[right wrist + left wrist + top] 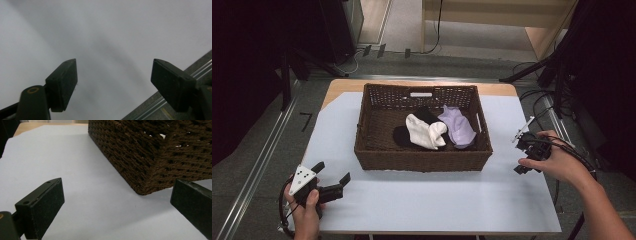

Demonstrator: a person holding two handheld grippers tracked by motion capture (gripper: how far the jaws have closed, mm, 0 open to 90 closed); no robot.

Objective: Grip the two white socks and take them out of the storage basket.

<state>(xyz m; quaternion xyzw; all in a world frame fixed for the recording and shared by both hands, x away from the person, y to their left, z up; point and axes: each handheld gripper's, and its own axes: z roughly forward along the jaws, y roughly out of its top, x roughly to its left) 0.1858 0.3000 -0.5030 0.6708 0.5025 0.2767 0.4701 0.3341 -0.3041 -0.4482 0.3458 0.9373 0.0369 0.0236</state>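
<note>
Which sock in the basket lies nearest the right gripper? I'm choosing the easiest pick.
The lilac sock, at the basket's right end; white sock and black sock lie farther left.

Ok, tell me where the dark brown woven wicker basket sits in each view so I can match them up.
High view: dark brown woven wicker basket at centre, on the white table sheet.
Left gripper view: upper right, its near corner low between the open jaws.
Right gripper view: not in it.
Shared landmark: the white table sheet, under the basket and under both grippers' jaws.
</note>
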